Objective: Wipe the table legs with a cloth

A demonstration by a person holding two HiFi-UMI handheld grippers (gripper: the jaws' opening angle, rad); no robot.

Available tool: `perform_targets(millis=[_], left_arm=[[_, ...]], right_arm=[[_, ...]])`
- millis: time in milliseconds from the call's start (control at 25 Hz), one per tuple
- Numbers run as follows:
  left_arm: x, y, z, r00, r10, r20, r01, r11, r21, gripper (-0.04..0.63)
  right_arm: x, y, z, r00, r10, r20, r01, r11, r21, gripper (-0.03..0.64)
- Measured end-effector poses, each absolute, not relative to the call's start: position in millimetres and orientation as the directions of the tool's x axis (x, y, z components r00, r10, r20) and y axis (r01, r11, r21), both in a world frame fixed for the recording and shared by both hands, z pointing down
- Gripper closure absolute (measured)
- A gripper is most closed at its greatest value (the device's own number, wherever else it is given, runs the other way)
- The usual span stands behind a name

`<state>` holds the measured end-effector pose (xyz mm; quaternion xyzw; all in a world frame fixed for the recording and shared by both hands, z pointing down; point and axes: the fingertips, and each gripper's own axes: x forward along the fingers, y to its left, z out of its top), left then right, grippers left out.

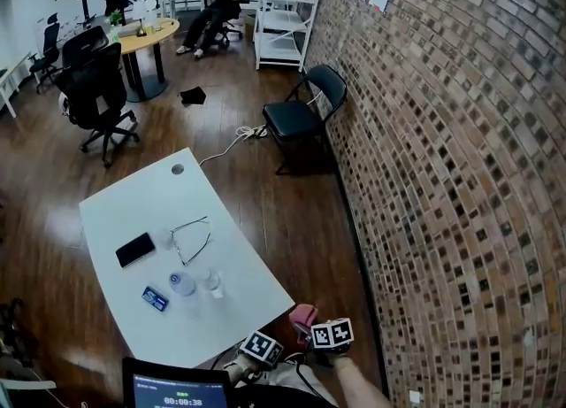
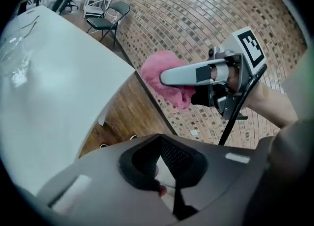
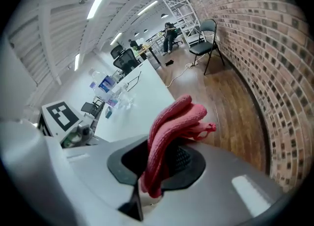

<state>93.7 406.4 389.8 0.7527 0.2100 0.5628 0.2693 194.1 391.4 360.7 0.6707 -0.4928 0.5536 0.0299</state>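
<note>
Pinching the pink cloth (image 3: pixel 172 124) in the right gripper (image 3: pixel 164 163) just off the white table (image 1: pixel 124 198), left gripper (image 2: pixel 164 166) pressed together on nothing, the person apparently hasn't begun wiping and must next stoop to a leg.

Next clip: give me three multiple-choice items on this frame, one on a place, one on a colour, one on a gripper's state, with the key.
1. Where does the folding chair stand?
A. in mid-room
B. by the brick wall
C. atop a desk

2. What colour is the cloth?
A. blue
B. white
C. pink

3. How is the right gripper?
A. open, empty
B. shut on the cloth
C. shut, empty

Key: 1 B, it stands next to the bricks; 2 C, it shows pink in every view; 3 B, its jaws pinch the folded cloth.
</note>
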Motion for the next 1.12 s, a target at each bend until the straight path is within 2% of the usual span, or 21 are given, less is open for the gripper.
perform_targets(millis=[160,360,520,640,840,1120], left_arm=[[96,385,386,0.338,0.598,0.727,-0.049,-0.760,0.648,0.594],[77,378,380,0.384,0.560,0.734,-0.197,-0.727,0.658,0.594],[36,374,393,0.426,0.413,0.805,-0.388,-0.721,0.575,0.594],[0,374,399,0.414,0.298,0.860,-0.508,-0.709,0.489,0.594],[-59,388,407,0.339,0.183,0.923,-0.619,-0.695,0.365,0.594],[-95,419,418,0.376,0.163,0.912,-0.704,-0.589,0.396,0.594]], right_arm=[[192,385,364,-0.110,-0.566,0.817,-0.755,-0.488,-0.439,0.566],[209,405,414,-0.110,-0.392,0.913,-0.840,-0.454,-0.296,0.566],[217,398,458,-0.144,-0.324,0.935,-0.921,-0.301,-0.246,0.566],[223,381,480,-0.087,-0.335,0.938,-0.973,-0.174,-0.152,0.565],[199,340,487,-0.053,-0.451,0.891,-0.998,0.003,-0.058,0.566],[176,340,479,-0.008,-0.458,0.889,-1.000,0.018,0.000,0.565]])
